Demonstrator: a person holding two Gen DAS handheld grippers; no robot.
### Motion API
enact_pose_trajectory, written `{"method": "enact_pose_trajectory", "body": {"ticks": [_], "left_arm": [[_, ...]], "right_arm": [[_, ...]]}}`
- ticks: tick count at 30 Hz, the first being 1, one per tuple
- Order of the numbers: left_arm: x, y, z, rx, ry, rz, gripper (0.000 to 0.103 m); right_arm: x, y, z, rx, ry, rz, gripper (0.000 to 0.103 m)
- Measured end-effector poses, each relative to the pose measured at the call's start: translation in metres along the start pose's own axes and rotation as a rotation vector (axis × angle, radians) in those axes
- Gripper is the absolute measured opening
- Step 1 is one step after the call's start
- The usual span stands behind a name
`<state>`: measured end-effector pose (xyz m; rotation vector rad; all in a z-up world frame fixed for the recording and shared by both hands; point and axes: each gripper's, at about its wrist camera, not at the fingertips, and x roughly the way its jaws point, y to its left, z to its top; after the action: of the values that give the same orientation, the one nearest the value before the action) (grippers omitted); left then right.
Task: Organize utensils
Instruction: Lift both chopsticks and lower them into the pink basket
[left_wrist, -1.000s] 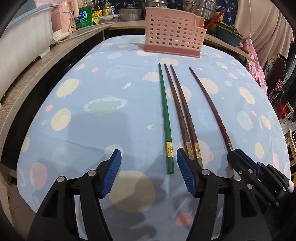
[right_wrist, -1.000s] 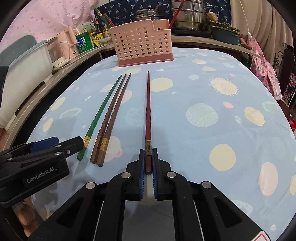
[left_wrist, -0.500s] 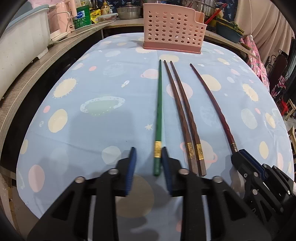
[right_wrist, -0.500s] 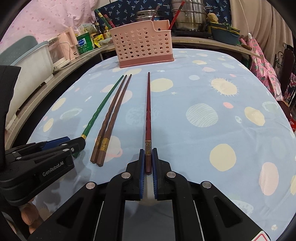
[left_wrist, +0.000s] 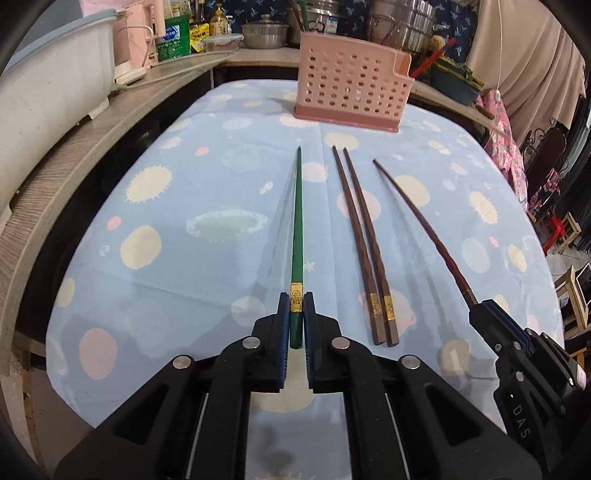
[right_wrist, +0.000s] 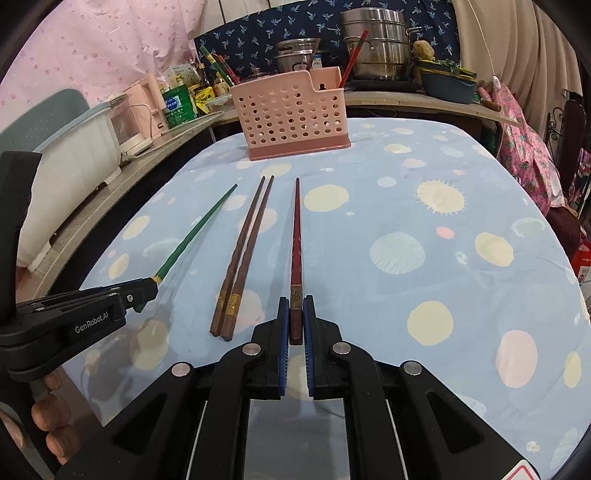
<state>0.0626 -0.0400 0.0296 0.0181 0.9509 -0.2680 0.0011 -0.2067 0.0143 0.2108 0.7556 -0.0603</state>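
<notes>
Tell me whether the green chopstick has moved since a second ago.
Yes. The green chopstick lay slanted close beside the brown pair; now the left gripper is shut on its thick end, swung clear of the pair, its tip pointing at the pink basket.

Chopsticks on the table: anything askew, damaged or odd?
Nothing looks damaged or spilled. One oddity: the colours don't pair up. The left gripper holds a single green chopstick, the right gripper a single red one; only the brown pair lies matched on the tablecloth, before the pink basket.
</notes>
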Motion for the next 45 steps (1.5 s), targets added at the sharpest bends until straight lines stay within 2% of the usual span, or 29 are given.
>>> {"method": "enact_pose_trajectory", "body": {"ticks": [9,16,21,28,33,40,45], "left_arm": [[-0.048,0.008,0.034,-0.019,-0.101,-0.011,0.007],[-0.076,0.011,0.073,-0.027,-0.189,-0.006,0.007],[-0.087,0.014,0.103,-0.035,-0.223,-0.014,0.007],[-0.090,0.014,0.146,-0.040,-0.233,-0.044,0.007],[-0.098,0.009,0.182,-0.032,-0.275,-0.063,0.007],[-0.116,-0.004,0.241,-0.028,-0.384,-0.072,0.007],[-0.130,-0.011,0.287,-0.050,-0.497,-0.100,0.007]], "right_arm": [[-0.035,0.000,0.038,0.012,-0.096,0.045,0.007],[-0.061,-0.002,0.085,0.012,-0.203,0.057,0.007],[-0.076,-0.003,0.119,0.005,-0.270,0.068,0.007],[-0.071,-0.005,0.165,-0.005,-0.287,0.083,0.007],[-0.070,-0.007,0.200,0.001,-0.318,0.105,0.007],[-0.072,-0.010,0.263,0.033,-0.404,0.141,0.007],[-0.066,-0.012,0.313,0.055,-0.466,0.162,0.007]]}}
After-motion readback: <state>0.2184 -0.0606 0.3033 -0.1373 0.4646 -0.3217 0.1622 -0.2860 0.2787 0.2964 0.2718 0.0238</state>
